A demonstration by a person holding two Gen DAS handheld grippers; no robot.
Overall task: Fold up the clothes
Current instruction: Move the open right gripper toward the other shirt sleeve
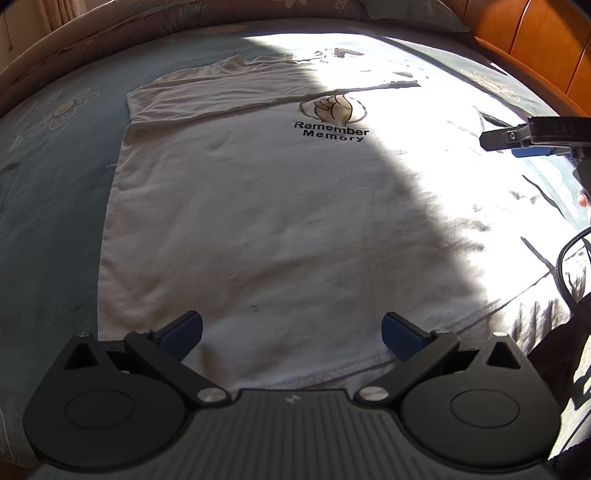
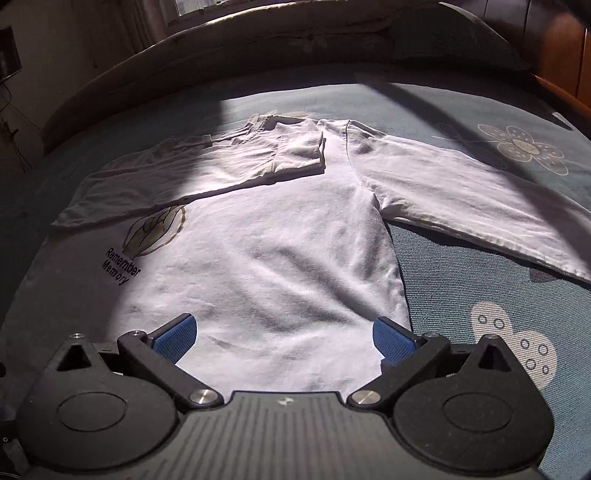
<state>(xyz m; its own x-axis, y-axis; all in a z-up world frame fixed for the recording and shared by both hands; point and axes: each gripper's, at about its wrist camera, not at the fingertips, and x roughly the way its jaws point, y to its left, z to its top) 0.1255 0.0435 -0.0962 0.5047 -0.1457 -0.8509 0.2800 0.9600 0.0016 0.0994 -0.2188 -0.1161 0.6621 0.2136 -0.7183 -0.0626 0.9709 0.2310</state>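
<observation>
A white long-sleeved shirt point(image 1: 258, 221) with a "Remember Memory" print point(image 1: 332, 131) lies flat on the bed, partly in sunlight. One sleeve point(image 2: 192, 173) is folded across the chest; the other sleeve point(image 2: 480, 195) stretches out to the right over the bedspread. My left gripper point(image 1: 291, 336) is open just above the shirt's bottom hem, holding nothing. My right gripper point(image 2: 284, 339) is open over the shirt's lower right side, also holding nothing; in the left wrist view the right gripper point(image 1: 517, 142) shows from the side at the right edge.
The blue-green floral bedspread point(image 2: 480, 295) surrounds the shirt. A wooden headboard point(image 1: 535, 48) stands at the back right, with pillows point(image 1: 406, 11) along the far edge. A black cable point(image 1: 565, 266) loops at the right.
</observation>
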